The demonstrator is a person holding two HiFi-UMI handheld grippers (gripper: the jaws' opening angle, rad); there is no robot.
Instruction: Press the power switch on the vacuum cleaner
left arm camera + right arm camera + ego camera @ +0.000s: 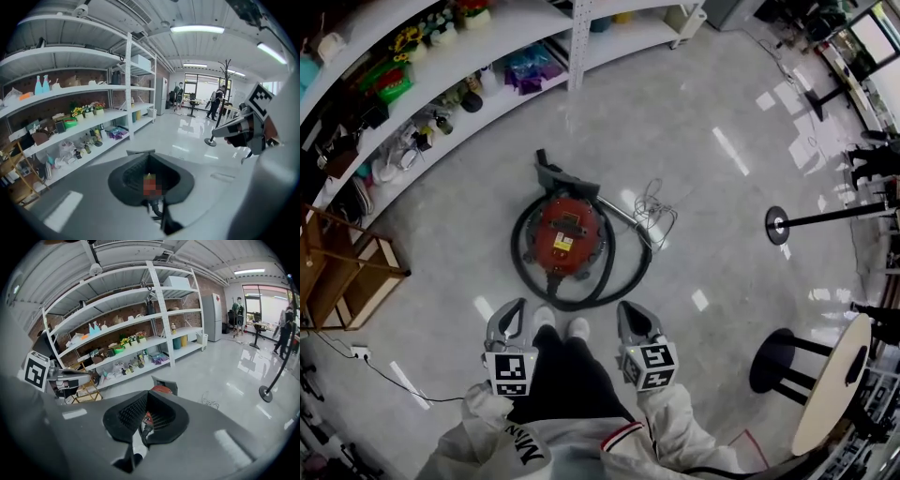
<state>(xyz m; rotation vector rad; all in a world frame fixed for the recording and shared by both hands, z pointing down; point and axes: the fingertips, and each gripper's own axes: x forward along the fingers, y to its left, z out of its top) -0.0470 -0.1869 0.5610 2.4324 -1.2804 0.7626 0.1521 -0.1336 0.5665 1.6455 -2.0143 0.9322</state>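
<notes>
A red vacuum cleaner point(565, 236) stands on the floor just beyond the person's white shoes point(561, 324), with its black hose point(623, 267) coiled around it. My left gripper point(512, 311) and right gripper point(629, 311) are held at waist height, either side of the legs, well short of the vacuum. Both are shut and hold nothing. In the right gripper view the vacuum's red top point(161, 389) peeks over my shut right gripper point(147, 398). In the left gripper view my left gripper point(149, 157) covers most of the vacuum. Its switch cannot be made out.
Curved white shelves point(502, 94) full of small items run along the far left. A wooden rack point(352, 272) stands at left. A thin cable point(652, 211) lies right of the vacuum. A pole stand base point(777, 224), a black stool point(778, 361) and a round table point(834, 384) are at right.
</notes>
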